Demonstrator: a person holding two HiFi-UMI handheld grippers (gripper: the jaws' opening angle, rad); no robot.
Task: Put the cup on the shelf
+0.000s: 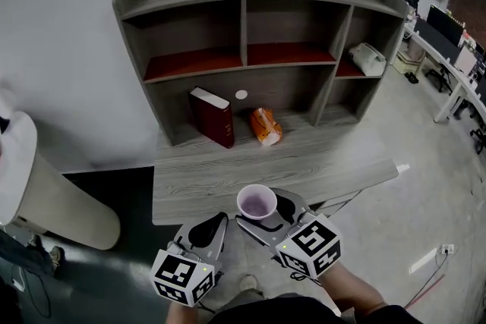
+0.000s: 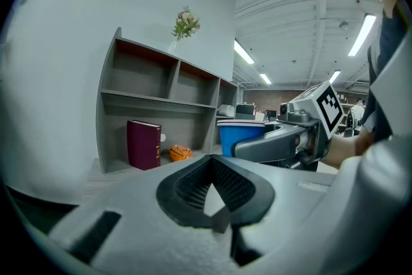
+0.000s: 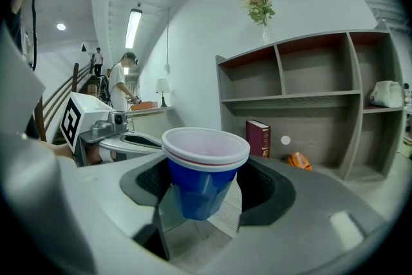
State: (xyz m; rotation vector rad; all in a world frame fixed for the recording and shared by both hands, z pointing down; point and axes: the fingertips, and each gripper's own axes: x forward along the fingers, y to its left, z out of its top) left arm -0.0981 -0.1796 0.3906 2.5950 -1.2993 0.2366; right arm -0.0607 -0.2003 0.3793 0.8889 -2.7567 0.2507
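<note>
While the right gripper pinches the blue cup upright by the table's front edge, the left gripper is squeezed together, empty. The cup is picked up but not yet on the shelf.

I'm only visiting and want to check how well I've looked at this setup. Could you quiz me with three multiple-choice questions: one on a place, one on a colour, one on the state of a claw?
1. Where does the dark red book stand?
A) on the lowest level of the shelf, left of the orange bag
B) on top of the shelf
C) on the floor

2. What colour is the outside of the cup?
A) green
B) blue
C) yellow

3. How is the left claw?
A) wide open
B) closed on the cup
C) shut, with nothing in it

Answers:
1 A: the head view shows it there beside the bag.
2 B: the right gripper view shows blue walls under a white rim.
3 C: its pads meet with nothing between them.
</note>
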